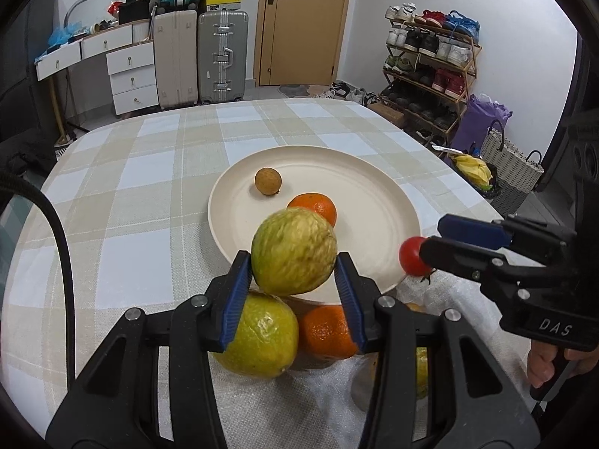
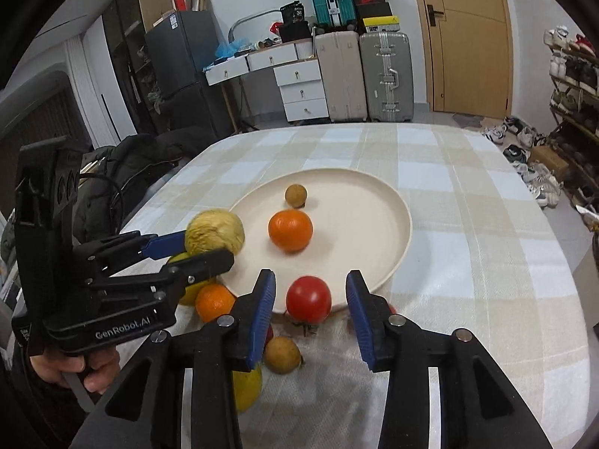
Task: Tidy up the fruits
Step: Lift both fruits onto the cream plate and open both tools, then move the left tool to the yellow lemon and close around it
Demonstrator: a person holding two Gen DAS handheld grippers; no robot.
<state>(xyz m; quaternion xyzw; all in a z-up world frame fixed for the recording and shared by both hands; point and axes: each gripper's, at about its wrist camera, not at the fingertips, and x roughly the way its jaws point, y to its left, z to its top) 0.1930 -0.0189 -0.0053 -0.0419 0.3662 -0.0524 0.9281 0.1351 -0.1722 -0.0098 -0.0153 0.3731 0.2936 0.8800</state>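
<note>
A cream plate (image 1: 374, 202) (image 2: 374, 202) on the checked tablecloth holds an orange (image 1: 318, 205) (image 2: 290, 230) and a small brown longan (image 1: 268, 181) (image 2: 295, 194). My left gripper (image 1: 294, 280) (image 2: 209, 249) is shut on a green-yellow guava (image 1: 294, 250) (image 2: 215, 232), held above the plate's near-left rim. My right gripper (image 2: 310, 301) (image 1: 426, 241) is open, its pads either side of a red tomato (image 2: 309, 298) (image 1: 411, 255) without touching it, at the plate's near edge. Another guava (image 1: 262, 336), an orange (image 1: 325, 331) (image 2: 214, 301) and a longan (image 2: 282, 354) lie on white foam wrap (image 1: 318, 411) (image 2: 329, 374).
The table's far half shows only checked cloth (image 1: 157, 172). Suitcases (image 1: 221, 56), a drawer unit (image 1: 131, 75), a door and a shoe rack (image 1: 430, 67) stand beyond the table. A dark jacket (image 2: 142, 164) lies past the table's left edge.
</note>
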